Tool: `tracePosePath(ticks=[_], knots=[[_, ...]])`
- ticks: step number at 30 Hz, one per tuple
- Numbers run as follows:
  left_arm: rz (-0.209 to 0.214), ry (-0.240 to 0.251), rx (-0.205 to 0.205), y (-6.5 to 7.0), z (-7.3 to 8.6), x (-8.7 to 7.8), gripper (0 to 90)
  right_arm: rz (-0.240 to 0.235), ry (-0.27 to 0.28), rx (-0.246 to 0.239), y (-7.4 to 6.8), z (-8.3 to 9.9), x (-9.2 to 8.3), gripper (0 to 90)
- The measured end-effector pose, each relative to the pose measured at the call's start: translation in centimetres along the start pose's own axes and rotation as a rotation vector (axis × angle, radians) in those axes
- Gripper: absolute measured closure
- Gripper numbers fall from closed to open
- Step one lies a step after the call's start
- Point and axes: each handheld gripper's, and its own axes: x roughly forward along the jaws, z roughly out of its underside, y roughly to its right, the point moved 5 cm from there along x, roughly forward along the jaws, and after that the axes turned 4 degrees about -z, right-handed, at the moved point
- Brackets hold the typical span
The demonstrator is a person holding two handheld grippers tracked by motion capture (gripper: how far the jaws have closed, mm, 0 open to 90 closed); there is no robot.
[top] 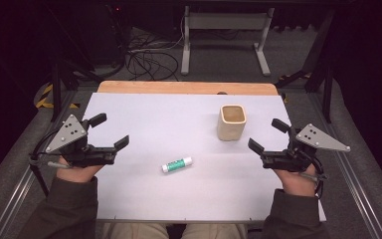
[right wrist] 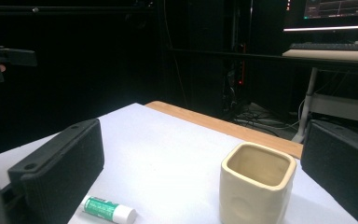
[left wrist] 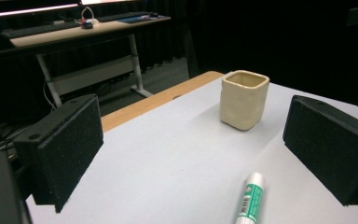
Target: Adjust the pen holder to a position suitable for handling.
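A cream square cup stands upright on the white table sheet, right of centre. A white and green glue stick lies flat near the middle, closer to me. My left gripper hovers at the left edge, open and holding nothing, pointing toward the middle. At the right edge my right gripper is open too, with nothing between its jaws. In the left gripper view the cup and the glue stick lie ahead between the jaws. The right gripper view has the cup close and the glue stick low.
A wooden strip borders the table's far edge. Beyond it are a white desk frame and loose cables on the floor. Metal rails run along both sides of the table.
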Motion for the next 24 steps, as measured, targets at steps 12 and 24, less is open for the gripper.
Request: tracePosePath(ticks=[12,24], knots=[[0.054,-0.085,0.031,1.5,0.9,2.9,6.7,-0.009,-0.013,-0.003,-0.1,0.1,-0.1,0.3],[0.102,-0.165,0.07,3.0,2.0,5.9,9.4,-0.007,-0.009,-0.003,0.1,-0.2,-0.7,0.5]])
